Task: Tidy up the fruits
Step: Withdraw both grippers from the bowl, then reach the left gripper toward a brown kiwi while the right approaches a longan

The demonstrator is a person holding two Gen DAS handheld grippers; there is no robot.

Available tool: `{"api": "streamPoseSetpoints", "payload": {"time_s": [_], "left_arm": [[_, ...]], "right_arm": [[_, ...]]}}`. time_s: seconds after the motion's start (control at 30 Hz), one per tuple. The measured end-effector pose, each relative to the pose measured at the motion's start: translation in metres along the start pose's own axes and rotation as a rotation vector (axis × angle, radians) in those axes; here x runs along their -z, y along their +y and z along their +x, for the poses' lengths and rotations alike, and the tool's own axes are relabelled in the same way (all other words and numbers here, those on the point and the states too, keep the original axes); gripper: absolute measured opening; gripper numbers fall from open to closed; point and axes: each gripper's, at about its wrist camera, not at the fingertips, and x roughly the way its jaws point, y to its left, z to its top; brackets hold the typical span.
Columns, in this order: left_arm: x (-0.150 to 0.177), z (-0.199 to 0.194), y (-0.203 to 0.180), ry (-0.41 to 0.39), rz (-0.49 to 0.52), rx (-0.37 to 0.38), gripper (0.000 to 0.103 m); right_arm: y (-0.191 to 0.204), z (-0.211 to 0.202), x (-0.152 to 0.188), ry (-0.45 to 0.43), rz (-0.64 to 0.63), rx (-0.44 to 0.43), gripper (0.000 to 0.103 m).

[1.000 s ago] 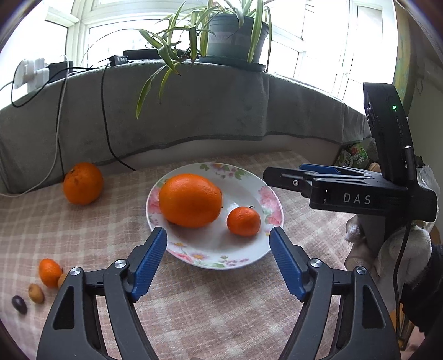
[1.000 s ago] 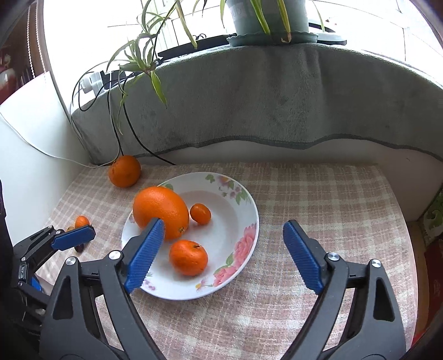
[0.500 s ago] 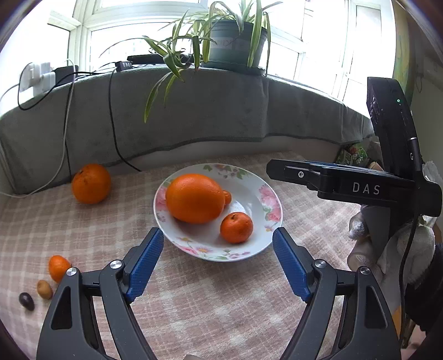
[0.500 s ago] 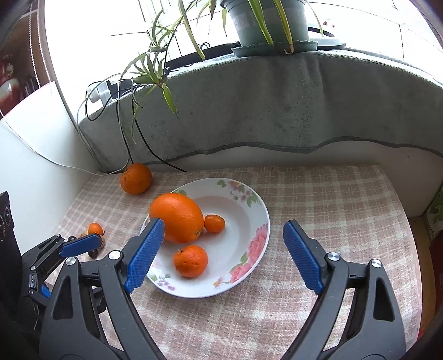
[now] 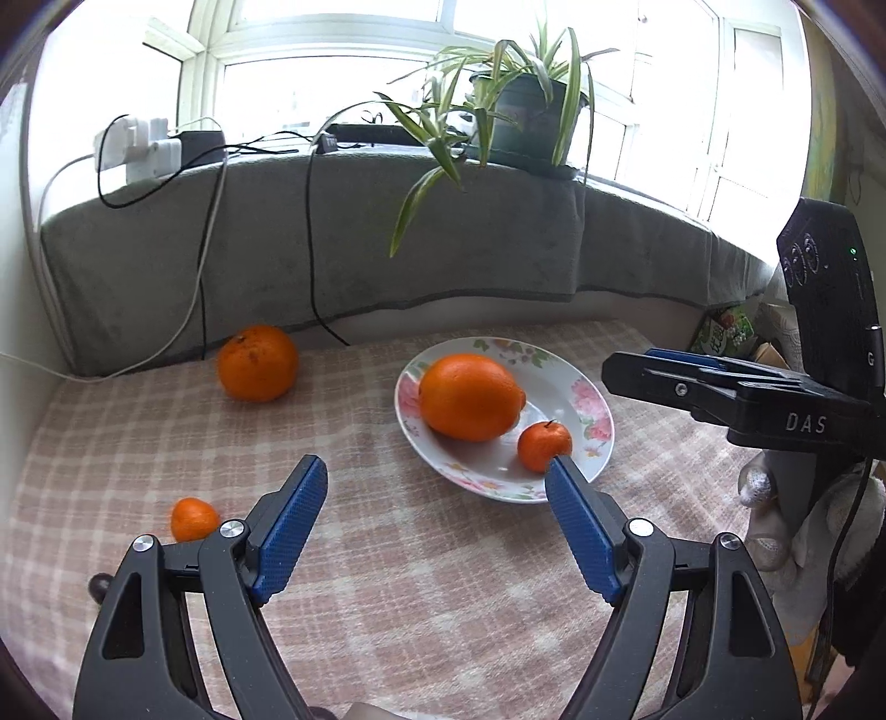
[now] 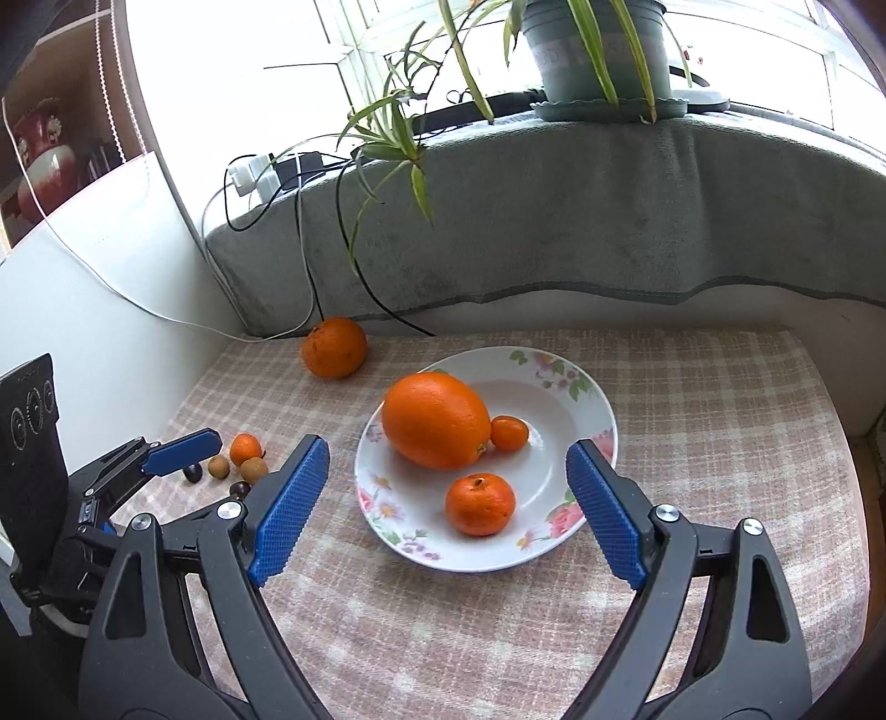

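Observation:
A floral plate (image 6: 559, 387) (image 5: 587, 399) holds a large orange (image 6: 437, 421) (image 5: 470, 396), a mandarin (image 6: 480, 504) (image 5: 544, 446) and a kumquat (image 6: 509, 432). A second orange (image 6: 334, 347) (image 5: 257, 363) lies on the checked cloth near the back left. A small mandarin (image 5: 192, 518) (image 6: 245, 448) lies at the left with several small brown and dark fruits (image 6: 252, 471). My left gripper (image 5: 437, 487) (image 6: 183, 443) is open and empty, left of the plate. My right gripper (image 6: 448, 471) (image 5: 653, 365) is open and empty, in front of the plate.
A grey cloth-covered sill (image 6: 609, 221) runs along the back with a potted spider plant (image 6: 598, 50) whose leaves hang over the table. Cables (image 5: 205, 266) and a power strip (image 5: 138, 149) hang at the back left. A white wall (image 6: 83, 299) bounds the left side.
My left gripper has swung left, so the plate sits to its right and the loose orange and small mandarin are nearer its centre. My right gripper has drawn back slightly. Both stay open.

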Motion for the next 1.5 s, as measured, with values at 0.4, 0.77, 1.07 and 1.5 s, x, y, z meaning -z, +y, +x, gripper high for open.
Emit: {"api": "streamPoseSetpoints", "payload": {"time_s": [0.4,0.77,1.07,1.5], "left_arm": [[0.019,-0.019,0.077,0.014,-0.075,-0.126,0.081],[0.03,-0.025,0.144,0.049,-0.204,-0.117,0.068],[0.04,-0.022,0.162,0.088,-0.195,-0.135,0.054],[0.056,-0.009,0.154,0.168,-0.086,-0.145,0.043]], "right_arm": [[0.052,0.011,0.012,0.043,-0.094,-0.08,0.09],[0.099,0.046,0.023,0.117,-0.172,-0.151,0.09],[0.117,0.066,0.028,0.158,-0.206,-0.187,0.09],[0.136,0.117,0.02,0.261,-0.174,-0.23,0.072]]}}
